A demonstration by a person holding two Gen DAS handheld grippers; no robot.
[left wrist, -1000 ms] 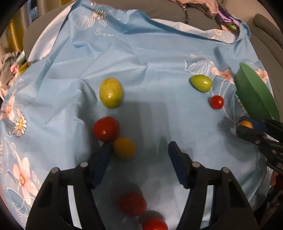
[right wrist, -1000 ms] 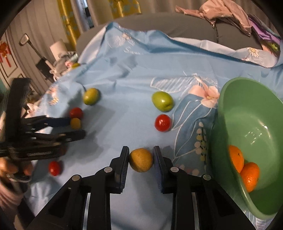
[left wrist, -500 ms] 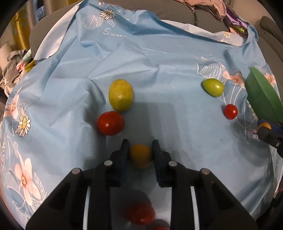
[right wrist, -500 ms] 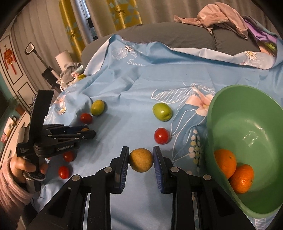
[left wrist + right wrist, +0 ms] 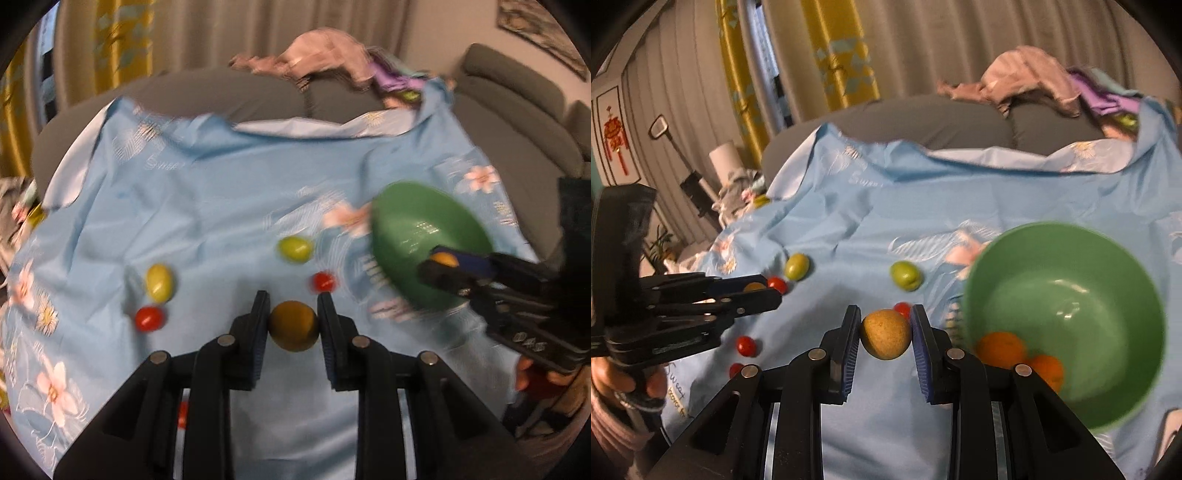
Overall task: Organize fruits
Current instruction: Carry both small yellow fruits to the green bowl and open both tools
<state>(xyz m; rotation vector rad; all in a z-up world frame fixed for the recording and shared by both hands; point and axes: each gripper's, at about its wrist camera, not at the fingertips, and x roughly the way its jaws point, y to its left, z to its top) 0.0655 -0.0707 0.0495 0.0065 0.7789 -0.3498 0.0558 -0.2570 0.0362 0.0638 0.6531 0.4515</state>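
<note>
Both grippers held fruit clear of the blue floral cloth (image 5: 207,206), judged as carriage toward the green bowl (image 5: 1108,406). The left gripper (image 5: 293,321) was closed to fruit width on a small orange-yellow fruit (image 5: 293,326), with pads bearing on opposite sides so the round body could not roll out. The right gripper (image 5: 885,334) was likewise clamped on a tan speckled fruit (image 5: 885,334); in the left wrist view its tips sat in front of the bowl, though whether directly above the opening could not be told.

Bowl contents: two oranges (image 5: 1001,349), touching, against the near wall. The remainder of the bowl showed bare.

Fruit outstanding on the cloth: two yellow-green fruits (image 5: 905,275) well apart, and several red tomatoes (image 5: 745,345), one just beside the farther yellow-green fruit. Motion blur obscured finer detail.
</note>
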